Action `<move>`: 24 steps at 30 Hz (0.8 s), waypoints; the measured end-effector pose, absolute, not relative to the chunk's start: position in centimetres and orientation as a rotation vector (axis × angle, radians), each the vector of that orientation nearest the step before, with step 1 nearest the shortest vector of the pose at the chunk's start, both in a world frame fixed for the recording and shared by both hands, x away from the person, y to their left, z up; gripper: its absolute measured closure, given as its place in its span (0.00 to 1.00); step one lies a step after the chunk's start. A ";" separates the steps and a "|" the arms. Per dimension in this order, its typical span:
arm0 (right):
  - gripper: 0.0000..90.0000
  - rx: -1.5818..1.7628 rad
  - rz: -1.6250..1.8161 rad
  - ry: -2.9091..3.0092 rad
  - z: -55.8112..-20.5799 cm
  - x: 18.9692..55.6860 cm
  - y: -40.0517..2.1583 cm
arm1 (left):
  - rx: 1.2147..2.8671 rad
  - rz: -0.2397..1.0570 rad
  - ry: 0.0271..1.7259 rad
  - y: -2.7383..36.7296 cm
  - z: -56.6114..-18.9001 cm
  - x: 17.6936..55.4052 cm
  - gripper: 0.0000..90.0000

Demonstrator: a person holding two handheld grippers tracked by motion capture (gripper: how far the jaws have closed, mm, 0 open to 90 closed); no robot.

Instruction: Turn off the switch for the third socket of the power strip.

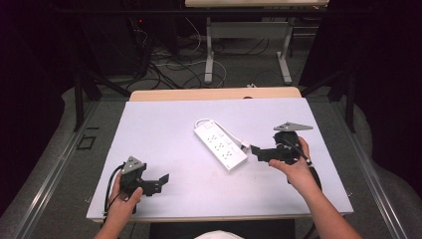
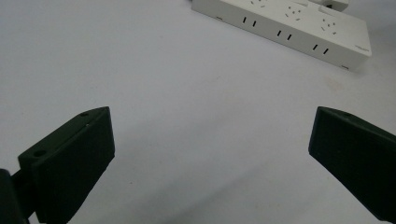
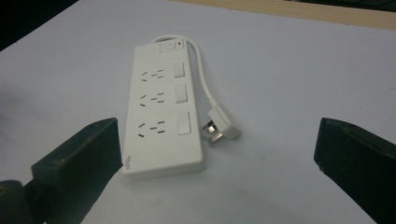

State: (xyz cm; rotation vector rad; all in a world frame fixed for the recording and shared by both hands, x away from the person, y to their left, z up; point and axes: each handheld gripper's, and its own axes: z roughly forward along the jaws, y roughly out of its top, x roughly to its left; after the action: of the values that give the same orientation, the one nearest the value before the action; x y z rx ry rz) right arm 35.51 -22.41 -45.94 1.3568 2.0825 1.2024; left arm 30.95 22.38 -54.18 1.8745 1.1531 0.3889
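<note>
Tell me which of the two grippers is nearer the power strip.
The right gripper: its open jaws sit just beside the plug at the white power strip, while the left gripper, also open, hangs well off toward the table's near left corner.

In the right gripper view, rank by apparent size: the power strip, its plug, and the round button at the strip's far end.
Largest to smallest, as they look in the right gripper view:
1. power strip
2. plug
3. round button, though it lies farthest from the camera, which shrinks it somewhat.
</note>
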 end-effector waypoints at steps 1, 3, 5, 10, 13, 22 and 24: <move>0.00 1.360 1.198 2.074 -45.9 35.3 -22.8 | 1.875 0.389 1.154 22.3 -54.2 30.9 0.00; 0.00 1.370 1.208 2.047 -45.7 35.0 -23.5 | 1.879 0.392 1.150 22.3 -54.2 30.9 0.00; 0.00 1.385 1.216 2.021 -45.7 34.8 -24.1 | 1.879 0.396 1.148 22.3 -54.2 30.9 0.00; 0.01 1.419 1.222 1.969 -46.0 34.2 -25.7 | 1.878 0.403 1.150 22.3 -54.2 30.9 0.00; 0.01 1.453 1.223 1.948 -46.4 33.9 -26.5 | 1.883 0.412 1.146 22.4 -54.2 30.9 0.00; 0.02 1.505 1.215 1.893 -47.5 33.1 -28.7 | 1.877 0.411 1.159 22.3 -54.2 30.9 0.00; 0.02 1.507 1.212 1.879 -47.8 32.9 -29.2 | 1.876 0.412 1.159 22.3 -54.2 30.9 0.00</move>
State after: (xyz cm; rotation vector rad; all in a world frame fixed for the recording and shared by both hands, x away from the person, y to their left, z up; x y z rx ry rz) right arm 32.94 -29.17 -47.75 1.5067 1.8788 1.2119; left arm 30.85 22.33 -54.17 1.8764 1.1592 0.4116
